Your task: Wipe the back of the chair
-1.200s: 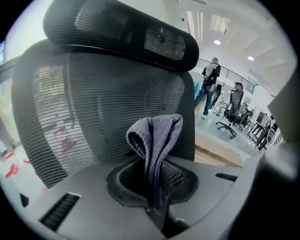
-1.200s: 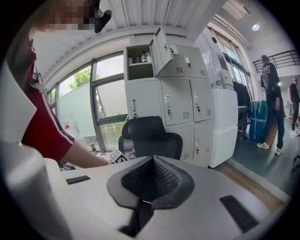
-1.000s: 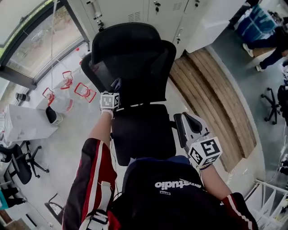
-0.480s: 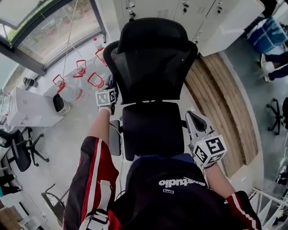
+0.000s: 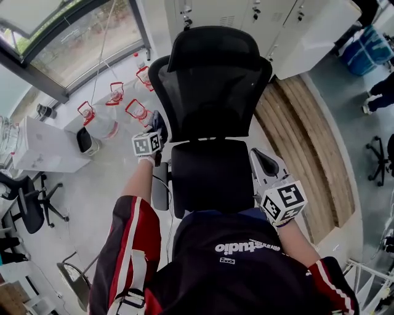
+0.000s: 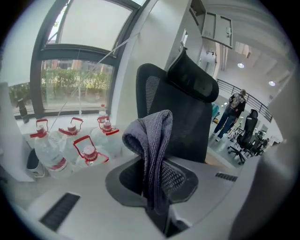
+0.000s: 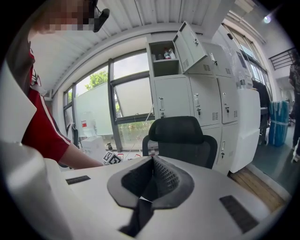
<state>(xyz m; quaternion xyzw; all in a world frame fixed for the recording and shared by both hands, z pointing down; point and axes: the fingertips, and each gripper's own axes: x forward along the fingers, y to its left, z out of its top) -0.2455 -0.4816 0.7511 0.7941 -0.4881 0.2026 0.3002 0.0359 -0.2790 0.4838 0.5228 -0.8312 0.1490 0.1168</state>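
Note:
The black mesh office chair's back [image 5: 212, 80] stands upright ahead of me, its seat [image 5: 209, 175] below. My left gripper [image 5: 157, 123] hovers just off the back's lower left edge, shut on a folded grey cloth [image 6: 152, 145] that sticks up between its jaws. In the left gripper view the chair's back [image 6: 187, 117] and headrest rise just behind the cloth. My right gripper [image 5: 266, 167] hangs beside the seat's right edge, apart from the chair. Its jaws [image 7: 153, 158] are shut with nothing between them, and the chair [image 7: 182, 140] stands farther ahead.
Several water jugs with red handles [image 5: 114, 107] stand on the floor left of the chair. White lockers [image 5: 246, 12] line the wall behind it. A wooden platform [image 5: 301, 123] lies to the right, a white box [image 5: 43, 151] and other chairs [image 5: 24, 209] to the left.
The view has shifted, so the chair sits farther right in it. My left gripper with the cloth has come off the back's lower left onto its outer edge. The right gripper barely moved.

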